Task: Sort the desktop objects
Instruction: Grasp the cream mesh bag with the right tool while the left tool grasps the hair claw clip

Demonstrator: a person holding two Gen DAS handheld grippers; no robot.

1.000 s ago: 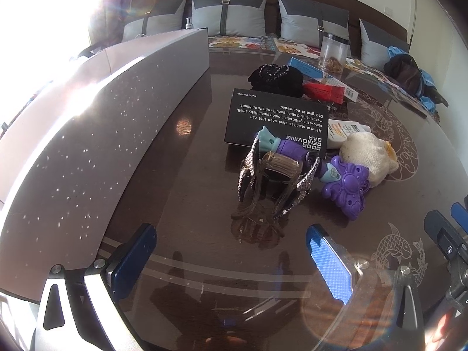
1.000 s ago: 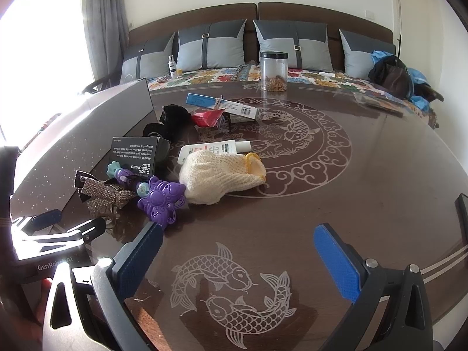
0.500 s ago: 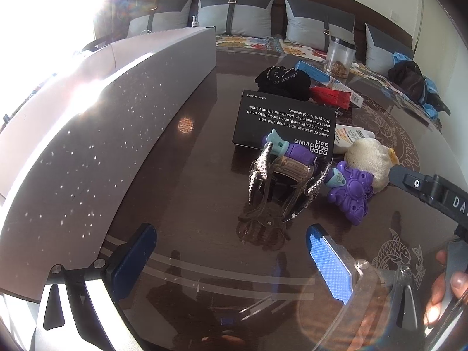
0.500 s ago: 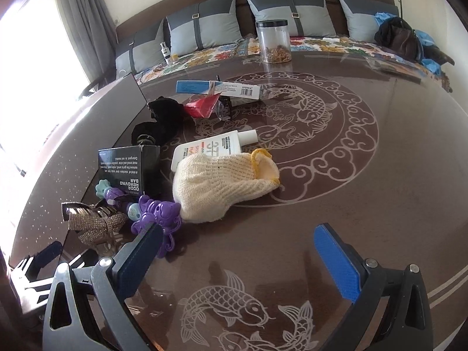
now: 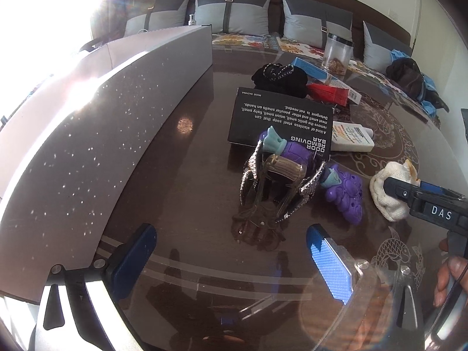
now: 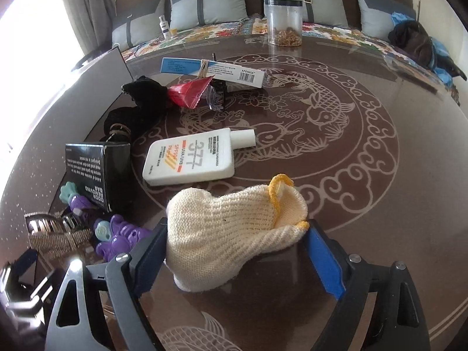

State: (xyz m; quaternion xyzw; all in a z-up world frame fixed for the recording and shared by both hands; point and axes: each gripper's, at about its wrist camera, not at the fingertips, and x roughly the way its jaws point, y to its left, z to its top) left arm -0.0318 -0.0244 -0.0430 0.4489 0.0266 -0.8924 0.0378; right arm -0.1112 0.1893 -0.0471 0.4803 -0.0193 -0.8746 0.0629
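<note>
A cream knitted glove (image 6: 231, 234) with a yellow cuff lies on the dark glass table (image 6: 365, 190). My right gripper (image 6: 234, 248) straddles it and its jaws are closing. The glove fills the gap between the blue pads, and I see no squeeze on it. In the left wrist view the same glove (image 5: 386, 196) shows at the right, with the right gripper (image 5: 424, 201) over it. My left gripper (image 5: 231, 251) hangs open and empty just short of a glittery hair clip (image 5: 275, 187). A purple toy (image 5: 345, 193) lies beside the clip.
A white sunscreen bottle (image 6: 190, 158), a black soap box (image 6: 87, 166), black fabric (image 6: 140, 102), a red packet (image 6: 187, 92), a blue-white carton (image 6: 210, 68) and a clear jar (image 6: 282, 20) lie farther back. A long grey box (image 5: 102, 117) runs along the left. A sofa stands behind.
My right gripper has come forward and down over the cream glove, which now sits between its fingers, and its jaws have narrowed. The left gripper has stayed put.
</note>
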